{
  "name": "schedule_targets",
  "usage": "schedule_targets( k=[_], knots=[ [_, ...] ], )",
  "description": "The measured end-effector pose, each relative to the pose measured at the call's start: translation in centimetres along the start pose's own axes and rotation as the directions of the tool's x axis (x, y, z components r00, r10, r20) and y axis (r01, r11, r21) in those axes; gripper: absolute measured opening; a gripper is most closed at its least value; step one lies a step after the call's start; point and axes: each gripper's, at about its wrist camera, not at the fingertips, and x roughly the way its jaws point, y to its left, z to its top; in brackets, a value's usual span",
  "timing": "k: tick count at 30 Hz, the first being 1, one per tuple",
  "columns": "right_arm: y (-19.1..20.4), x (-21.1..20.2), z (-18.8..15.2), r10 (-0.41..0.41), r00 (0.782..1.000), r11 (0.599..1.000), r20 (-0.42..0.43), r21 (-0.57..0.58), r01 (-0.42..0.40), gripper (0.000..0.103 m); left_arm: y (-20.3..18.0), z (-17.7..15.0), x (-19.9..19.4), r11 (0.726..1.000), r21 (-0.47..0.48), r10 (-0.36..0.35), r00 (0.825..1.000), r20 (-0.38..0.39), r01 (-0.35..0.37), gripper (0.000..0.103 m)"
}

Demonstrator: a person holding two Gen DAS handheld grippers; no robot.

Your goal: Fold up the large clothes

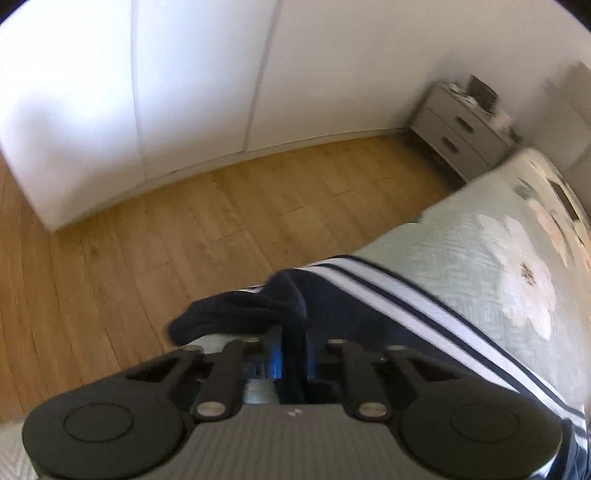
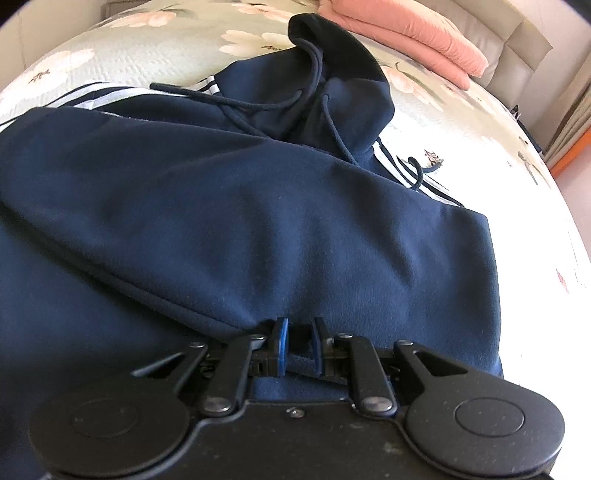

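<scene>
A navy hoodie (image 2: 236, 206) with white sleeve stripes lies on the floral bedspread (image 2: 147, 40), its hood (image 2: 343, 74) and drawstrings towards the far end. My right gripper (image 2: 298, 334) is shut on a fold of the hoodie's near edge, blue pads pinching the cloth. My left gripper (image 1: 293, 354) is shut on the bunched end of the striped sleeve (image 1: 369, 288) at the bed's edge; the cloth hides its fingertips.
A folded pink blanket (image 2: 413, 33) lies at the head of the bed. A wooden floor (image 1: 166, 240), white wardrobe doors (image 1: 147, 92) and a grey drawer unit (image 1: 454, 129) lie beyond the bed (image 1: 480, 251).
</scene>
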Motion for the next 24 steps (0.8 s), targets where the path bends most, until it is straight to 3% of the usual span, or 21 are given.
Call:
schedule_targets(
  k=[2, 4, 7, 10, 12, 14, 15, 16, 17, 19, 20, 24],
  knots=[
    [-0.1, -0.1, -0.2, 0.002, 1.0, 1.0, 0.009, 0.001, -0.002, 0.019, -2.3, -0.2, -2.4, 0.995, 0.098, 0.004, 0.997, 0.076, -0.011, 0.012],
    [-0.4, -0.3, -0.3, 0.014, 1.0, 1.0, 0.013, 0.019, -0.014, 0.019, -5.4, -1.0, -6.4, 0.969, 0.247, -0.044, 0.979, 0.199, -0.006, 0.012],
    [-1.5, -0.5, -0.3, 0.056, 0.998, 0.995, 0.011, 0.078, -0.056, 0.019, -10.5, -3.7, -12.8, 0.881, 0.472, -0.2, 0.927, 0.317, 0.029, 0.012],
    [-3.1, -1.6, -0.6, 0.119, 0.992, 0.977, 0.046, 0.176, -0.125, 0.019, -15.7, -8.7, -18.6, 0.728, 0.68, -0.413, 0.847, 0.336, 0.086, 0.012],
    [-4.0, -2.7, -1.1, 0.138, 0.986, 0.965, 0.089, 0.213, -0.154, 0.019, -18.7, -13.3, -21.1, 0.592, 0.796, -0.539, 0.796, 0.276, 0.125, 0.013],
    [-4.9, -3.7, -1.6, 0.119, 0.985, 0.963, 0.124, 0.227, -0.145, 0.021, -21.2, -18.4, -21.6, 0.431, 0.892, -0.612, 0.772, 0.174, 0.14, 0.023],
    [-5.4, -4.1, -1.9, 0.102, 0.986, 0.962, 0.132, 0.237, -0.132, 0.023, -22.3, -21.2, -21.2, 0.35, 0.927, -0.624, 0.772, 0.121, 0.137, 0.041],
    [-5.9, -4.4, -2.2, 0.085, 0.987, 0.962, 0.134, 0.247, -0.117, 0.024, -23.1, -23.8, -20.2, 0.29, 0.948, -0.613, 0.786, 0.077, 0.133, 0.059],
    [-6.7, -4.6, -2.5, 0.072, 0.988, 0.961, 0.133, 0.257, -0.104, 0.024, -23.6, -26.0, -19.0, 0.243, 0.962, -0.592, 0.805, 0.045, 0.125, 0.062],
    [-8.1, -5.0, -3.0, 0.061, 0.99, 0.957, 0.126, 0.275, -0.094, 0.025, -23.6, -28.7, -17.4, 0.169, 0.978, -0.539, 0.842, -0.015, 0.125, 0.053],
    [-8.7, -5.2, -3.1, 0.067, 0.989, 0.954, 0.13, 0.281, -0.102, 0.027, -23.2, -29.3, -17.1, 0.158, 0.979, -0.522, 0.853, -0.03, 0.131, 0.052],
    [-9.5, -5.0, -2.2, 0.153, 0.974, 0.934, 0.167, 0.299, -0.198, 0.032, -21.6, -28.0, -17.0, 0.198, 0.967, -0.478, 0.877, -0.047, 0.159, 0.052]
  ],
)
